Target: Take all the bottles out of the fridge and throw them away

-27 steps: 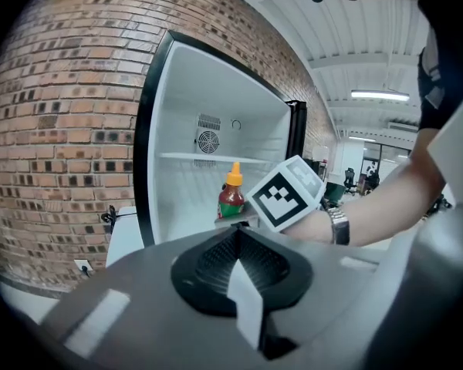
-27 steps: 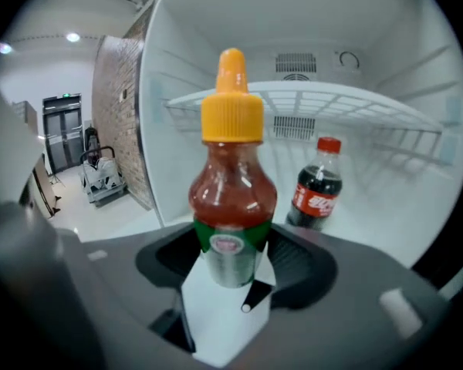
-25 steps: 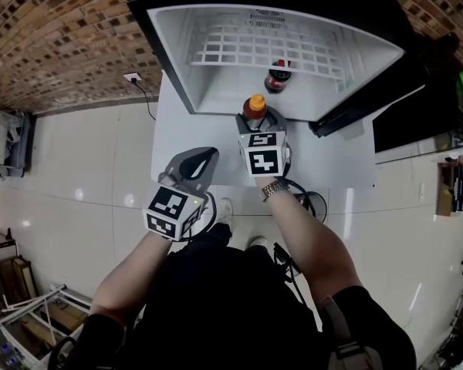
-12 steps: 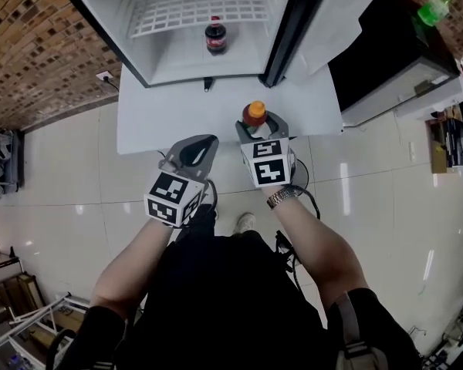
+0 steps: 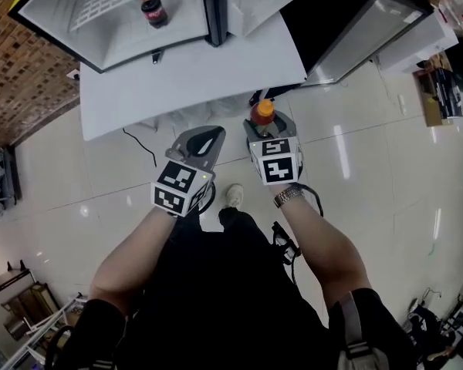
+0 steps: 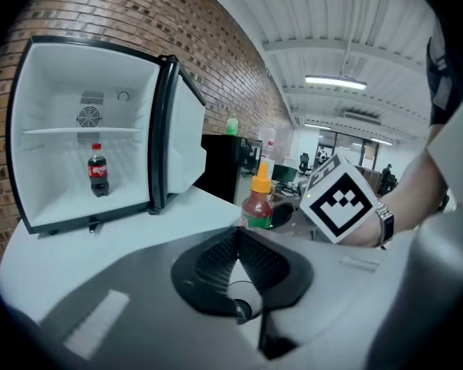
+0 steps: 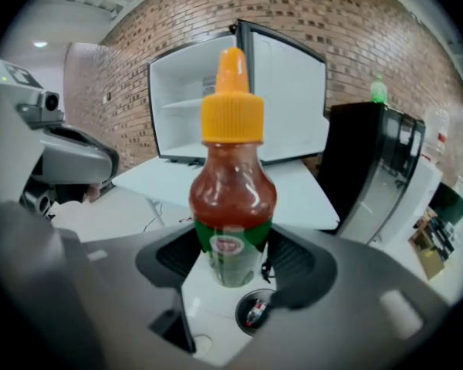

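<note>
The sauce bottle (image 7: 231,199), upright and clamped in the right gripper (image 7: 231,247), hangs over the floor (image 5: 370,168) just off the table (image 5: 193,75); a steady, level carry should get it binned. The left gripper (image 6: 235,236) is pinched together, empty. A cola (image 5: 153,10) waits in the fridge (image 5: 58,10).

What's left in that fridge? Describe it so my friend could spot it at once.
Find the open white fridge on the white table by the brick wall. Under its shelf stands one small bottle. It is dark cola with a red cap and label, unlike the orange-capped red sauce bottle in the right gripper.
</note>
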The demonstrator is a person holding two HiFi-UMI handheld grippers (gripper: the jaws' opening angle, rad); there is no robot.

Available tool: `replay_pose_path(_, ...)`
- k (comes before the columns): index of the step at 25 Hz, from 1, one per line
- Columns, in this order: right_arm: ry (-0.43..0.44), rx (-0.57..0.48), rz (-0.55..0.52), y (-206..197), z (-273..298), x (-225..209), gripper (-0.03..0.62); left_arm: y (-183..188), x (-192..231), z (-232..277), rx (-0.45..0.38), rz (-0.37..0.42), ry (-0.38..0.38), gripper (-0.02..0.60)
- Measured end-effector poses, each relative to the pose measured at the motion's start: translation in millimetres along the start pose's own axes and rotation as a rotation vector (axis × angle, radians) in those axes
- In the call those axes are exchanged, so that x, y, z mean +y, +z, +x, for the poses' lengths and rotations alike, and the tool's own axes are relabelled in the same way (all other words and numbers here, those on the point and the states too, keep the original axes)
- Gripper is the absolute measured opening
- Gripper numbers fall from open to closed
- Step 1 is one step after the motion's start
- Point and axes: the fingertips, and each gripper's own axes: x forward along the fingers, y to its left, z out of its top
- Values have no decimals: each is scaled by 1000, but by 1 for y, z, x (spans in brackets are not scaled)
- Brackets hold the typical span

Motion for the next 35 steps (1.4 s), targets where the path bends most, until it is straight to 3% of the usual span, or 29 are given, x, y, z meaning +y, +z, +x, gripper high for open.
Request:
replay_pose_path(10, -63, 174, 152, -121, 11, -51, 273, -46, -40, 67, 138, 34, -153, 3)
replay_pose_path(20, -44, 413, 290, -257, 82, -79, 273, -120, -47, 130, 276, 22, -244, 3)
replay_pose_path(27, 5, 579, 394, -337, 139, -79, 273, -170, -34, 156, 342, -16, -252, 3)
replay_pose_path(35, 21, 698, 459, -404, 188, -86, 273, -221, -17, 162, 404, -70, -226, 3)
